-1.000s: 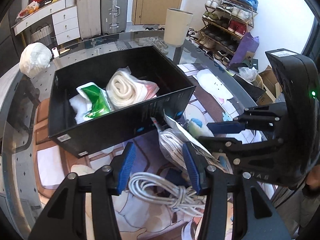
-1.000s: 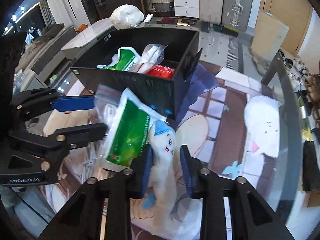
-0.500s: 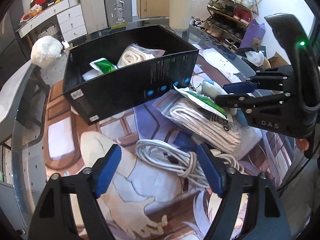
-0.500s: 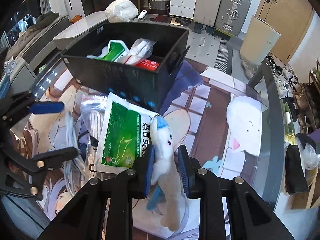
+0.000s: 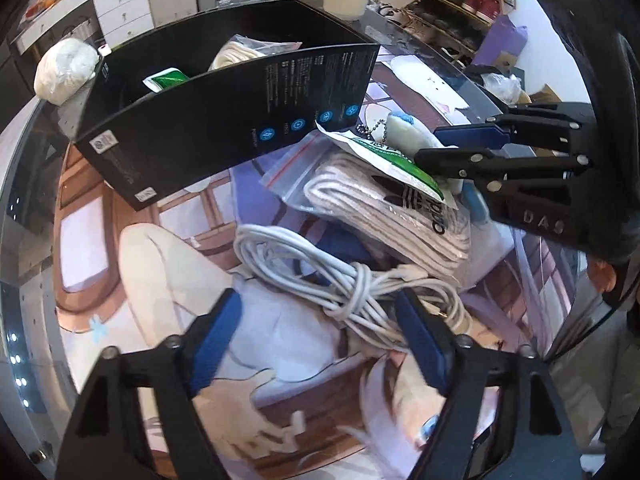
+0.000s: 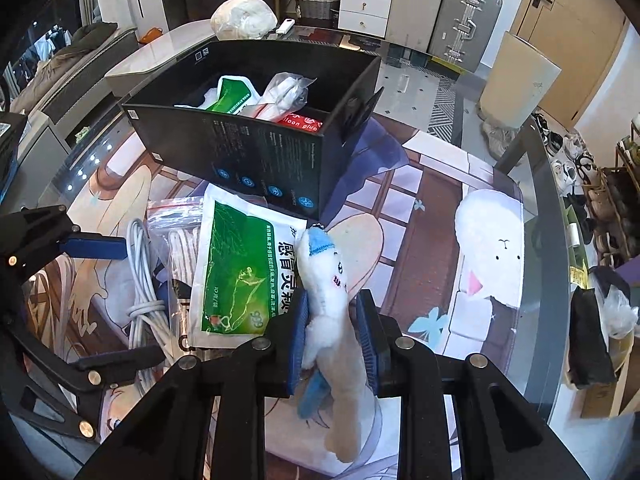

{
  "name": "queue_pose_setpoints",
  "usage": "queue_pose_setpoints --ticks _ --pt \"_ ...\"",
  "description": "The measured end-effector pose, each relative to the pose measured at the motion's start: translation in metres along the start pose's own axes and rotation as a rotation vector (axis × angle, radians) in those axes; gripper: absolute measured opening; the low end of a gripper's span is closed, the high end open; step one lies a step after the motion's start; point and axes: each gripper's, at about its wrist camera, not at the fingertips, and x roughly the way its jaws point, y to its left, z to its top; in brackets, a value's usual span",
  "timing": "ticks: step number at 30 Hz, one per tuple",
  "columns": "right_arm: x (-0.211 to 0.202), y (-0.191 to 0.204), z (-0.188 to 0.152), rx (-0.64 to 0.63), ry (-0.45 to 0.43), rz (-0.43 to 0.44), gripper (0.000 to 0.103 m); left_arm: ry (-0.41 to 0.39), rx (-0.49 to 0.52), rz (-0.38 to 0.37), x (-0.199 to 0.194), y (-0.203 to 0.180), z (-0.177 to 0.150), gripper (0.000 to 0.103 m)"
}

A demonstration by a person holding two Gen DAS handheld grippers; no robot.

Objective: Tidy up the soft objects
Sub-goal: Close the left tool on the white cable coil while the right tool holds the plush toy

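Your left gripper (image 5: 320, 332) has just spread wide over the white cable bundle (image 5: 344, 280) at its 12 o'clock, touching nothing yet, while your right gripper (image 6: 334, 330) pinches the plush toy (image 6: 328, 292) — cable looks next for the black box (image 5: 224, 120).

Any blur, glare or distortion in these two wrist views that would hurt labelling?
Left wrist view: strong fisheye bending of the black box, motion blur low in the frame under the open left gripper, white cable sharp. Right wrist view: sharp, plush toy clear in the shut right gripper, window glare on the glass tabletop.
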Motion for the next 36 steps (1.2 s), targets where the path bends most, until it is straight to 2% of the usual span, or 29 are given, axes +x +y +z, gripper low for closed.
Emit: queue_pose_setpoints --ticks 4,9,11,18,21,23,25,26,29,31,35,36 --pt "-0.004 -0.001 0.001 0.018 -0.005 0.066 0.026 0.023 -0.005 -0.005 -0.005 0.023 -0.009 0.073" --pt "-0.006 0.003 0.000 -0.004 -0.002 0.046 0.026 0.021 -0.093 0.005 -0.015 0.060 -0.015 0.073" --pt "-0.006 0.003 0.000 -0.005 -0.001 0.046 0.026 0.005 -0.134 -0.020 -0.020 0.067 -0.014 0.075" --pt "-0.005 -0.001 -0.005 0.002 0.020 0.035 0.029 -0.006 -0.154 -0.072 -0.009 0.051 0.001 0.077" --pt "-0.005 -0.003 -0.009 0.000 0.029 0.029 0.031 0.001 -0.106 -0.027 -0.002 0.039 0.004 0.079" --pt "-0.003 -0.001 -0.011 -0.006 0.041 0.042 0.033 -0.001 -0.061 -0.013 -0.001 0.034 0.006 0.076" --pt "-0.003 0.002 -0.012 -0.002 0.051 0.077 0.036 -0.011 -0.010 -0.048 -0.004 0.030 0.006 0.053" --pt "-0.003 0.002 -0.012 0.011 0.057 0.113 0.037 -0.012 0.011 -0.051 -0.006 0.028 0.006 0.049" --pt "-0.004 0.003 -0.012 0.051 0.064 0.247 0.038 -0.040 0.087 0.054 -0.015 0.025 0.003 0.047" --pt "-0.003 0.006 -0.012 0.062 0.072 0.294 0.041 -0.042 0.077 0.076 -0.016 0.032 0.001 0.046" --pt "0.000 0.013 -0.011 0.029 0.054 0.161 0.045 -0.036 0.014 0.016 -0.010 0.047 0.002 0.053" --pt "0.002 0.014 -0.011 0.034 0.054 0.162 0.047 -0.039 0.010 0.027 -0.009 0.048 0.003 0.062"
